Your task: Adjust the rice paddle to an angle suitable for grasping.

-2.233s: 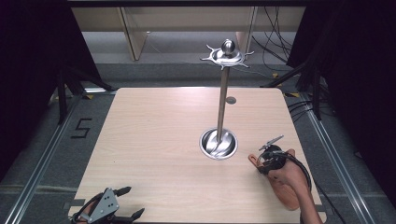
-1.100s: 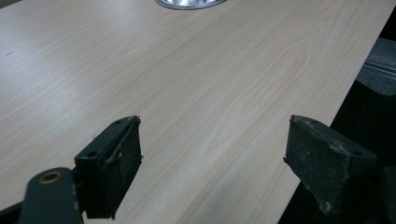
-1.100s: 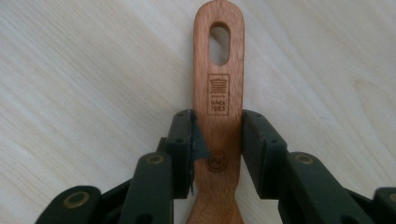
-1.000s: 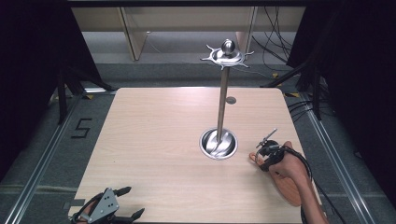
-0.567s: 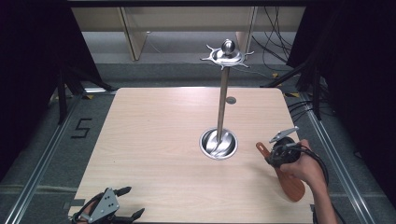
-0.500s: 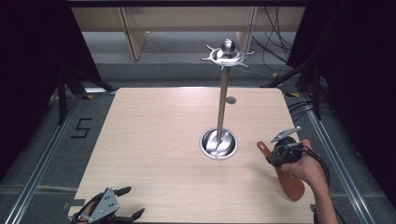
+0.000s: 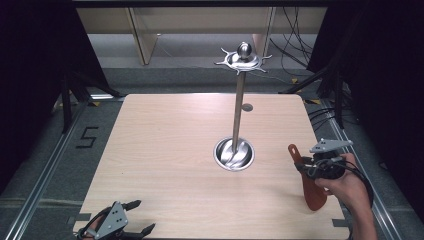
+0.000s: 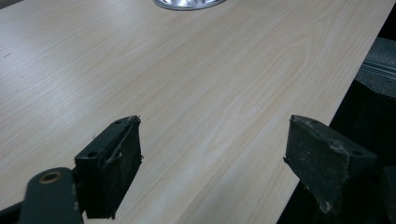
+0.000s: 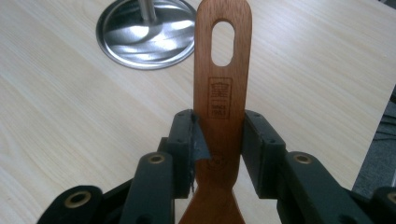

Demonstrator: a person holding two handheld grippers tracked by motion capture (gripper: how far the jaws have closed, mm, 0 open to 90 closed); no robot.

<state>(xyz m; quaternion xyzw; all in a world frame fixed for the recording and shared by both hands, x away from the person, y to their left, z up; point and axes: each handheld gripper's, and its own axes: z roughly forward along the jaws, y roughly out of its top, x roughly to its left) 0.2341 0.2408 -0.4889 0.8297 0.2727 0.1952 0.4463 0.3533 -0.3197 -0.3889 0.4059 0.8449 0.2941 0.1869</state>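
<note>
Jaws of the right hand-held gripper [image 9: 218,140] are clamped on the handle of a wooden spatula [image 9: 222,98], whose slotted end points away from the gripper while its blade hangs below the person's hand [image 7: 345,185]. Beyond the spatula's tip, the round base of a metal stand [image 7: 234,154] rests on the tabletop [image 7: 165,150]. At the tabletop's near left corner, the left hand-held gripper [image 7: 137,217] has its jaws spread wide with nothing between them.
</note>
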